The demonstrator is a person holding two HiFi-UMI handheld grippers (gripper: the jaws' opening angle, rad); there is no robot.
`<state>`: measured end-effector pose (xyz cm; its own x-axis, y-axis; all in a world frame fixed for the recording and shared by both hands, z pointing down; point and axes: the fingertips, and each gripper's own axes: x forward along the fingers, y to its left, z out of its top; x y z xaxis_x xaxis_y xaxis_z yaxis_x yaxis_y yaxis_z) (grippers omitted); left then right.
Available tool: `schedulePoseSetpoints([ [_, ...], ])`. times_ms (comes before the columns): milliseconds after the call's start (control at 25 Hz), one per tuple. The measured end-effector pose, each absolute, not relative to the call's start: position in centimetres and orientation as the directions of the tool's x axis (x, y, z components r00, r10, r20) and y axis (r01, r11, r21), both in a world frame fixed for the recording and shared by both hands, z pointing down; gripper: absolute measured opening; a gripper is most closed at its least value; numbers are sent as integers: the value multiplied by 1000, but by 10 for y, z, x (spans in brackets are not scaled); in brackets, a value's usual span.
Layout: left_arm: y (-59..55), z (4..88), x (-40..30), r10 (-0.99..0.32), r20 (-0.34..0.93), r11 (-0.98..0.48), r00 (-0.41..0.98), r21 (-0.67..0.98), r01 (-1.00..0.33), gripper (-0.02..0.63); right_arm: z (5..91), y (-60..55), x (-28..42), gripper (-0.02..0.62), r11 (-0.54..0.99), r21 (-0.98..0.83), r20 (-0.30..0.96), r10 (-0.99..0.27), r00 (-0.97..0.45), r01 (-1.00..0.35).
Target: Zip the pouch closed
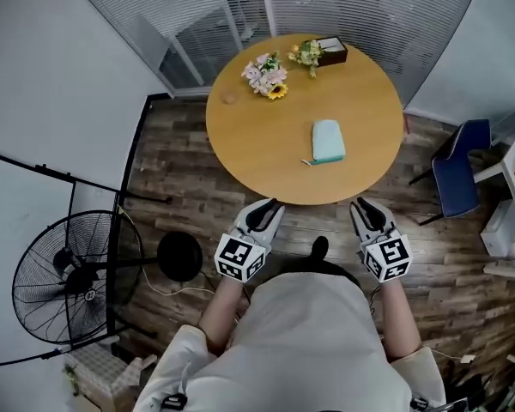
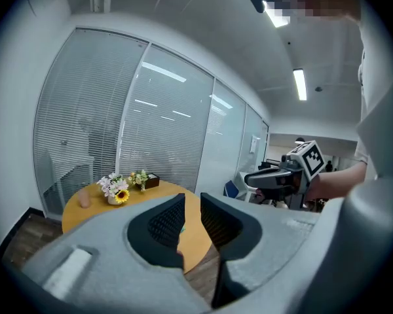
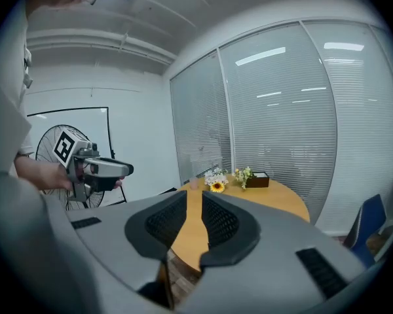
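The pouch [image 1: 328, 141], pale blue-green, lies flat on the round wooden counter [image 1: 266, 153], right of its middle and towards the near edge; a small tab sticks out at its near left corner; from here I cannot tell whether its zip is open or closed. Nothing touches it.

The person stands just short of the counter, over the plank floor [image 1: 189, 196], with both arms bent in close. The left hand-held gripper [image 1: 271, 206] points at the counter's near edge but stops short of it, well apart from the pouch; its own view shows the jaws clenched to a thin slit with nothing in it. The right hand-held gripper [image 1: 363, 204] sits level with it, just short of the rim; it too is clenched to a narrow slit and grasps nothing. The two are held side by side, apart from each other.

At the far side of the counter stands a bunch of pink flowers with a sunflower [image 1: 266, 75]; near it, to the right, is a smaller bunch of pale flowers [image 1: 306, 54] touching a dark box [image 1: 332, 51]; a small pinkish cup [image 1: 229, 98] sits at the left edge. A blue chair [image 1: 459, 174] stands off to the right; a large floor fan [image 1: 69, 277] is at the left, with a round black base [image 1: 180, 256] beside it; blinds behind glass [image 1: 352, 7] close the room beyond.
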<state>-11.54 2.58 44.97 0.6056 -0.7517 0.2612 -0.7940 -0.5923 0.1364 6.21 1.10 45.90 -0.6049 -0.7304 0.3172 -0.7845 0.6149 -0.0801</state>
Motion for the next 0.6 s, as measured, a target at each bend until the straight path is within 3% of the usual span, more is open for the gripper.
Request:
schedulePoseSetpoints([
  [600, -48, 462, -90, -798, 294, -503, 526, 156, -850, 80, 483, -74, 87, 64, 699, -37, 366, -655, -661, -714],
])
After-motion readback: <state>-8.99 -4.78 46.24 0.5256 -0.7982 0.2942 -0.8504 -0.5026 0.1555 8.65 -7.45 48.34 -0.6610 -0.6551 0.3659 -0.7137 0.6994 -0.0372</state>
